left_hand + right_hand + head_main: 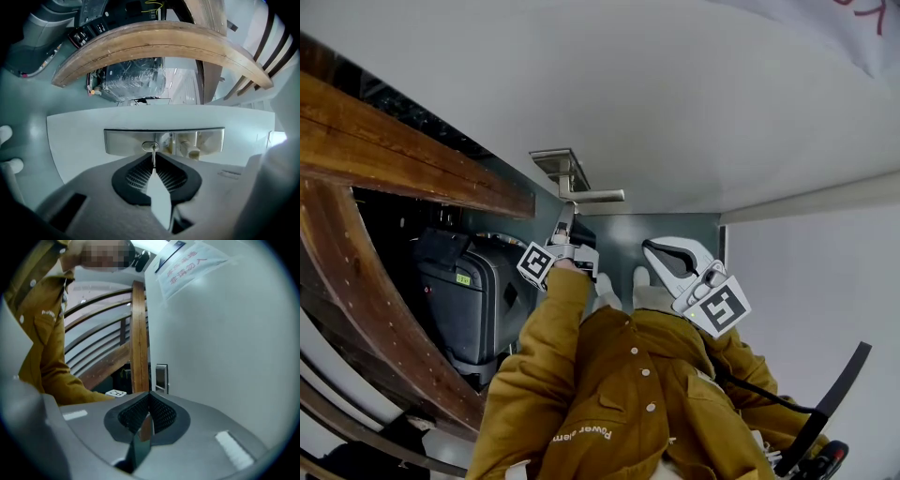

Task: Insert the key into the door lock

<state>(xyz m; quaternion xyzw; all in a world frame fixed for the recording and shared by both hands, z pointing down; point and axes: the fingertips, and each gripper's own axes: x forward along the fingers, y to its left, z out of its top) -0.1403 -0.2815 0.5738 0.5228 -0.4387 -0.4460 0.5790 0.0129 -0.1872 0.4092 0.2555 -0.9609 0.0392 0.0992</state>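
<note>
My left gripper [564,221] points level at the white door [703,112], just below the silver lever handle [592,195]. Its fingers are clenched on the key [153,158], pinching the head between the ribbed black pads so that only the thin blade sticks out in front. The blade runs straight to the keyhole [150,146], a small oval at the left end of the shiny metal lock plate [201,140], and its tip meets that opening. How deep it sits I cannot tell.

My right gripper [149,397] hangs to the right of the left one, near the door face and apart from the lock. Its fingers are pressed together with nothing between them. Past them I see the door's edge and a sheet of paper with red writing [187,266] high on the door.

My mustard jacket sleeve [546,347] leads up to the left gripper. To the left of the door stand curved wooden beams [412,159], with a dark suitcase [478,300] behind them.
</note>
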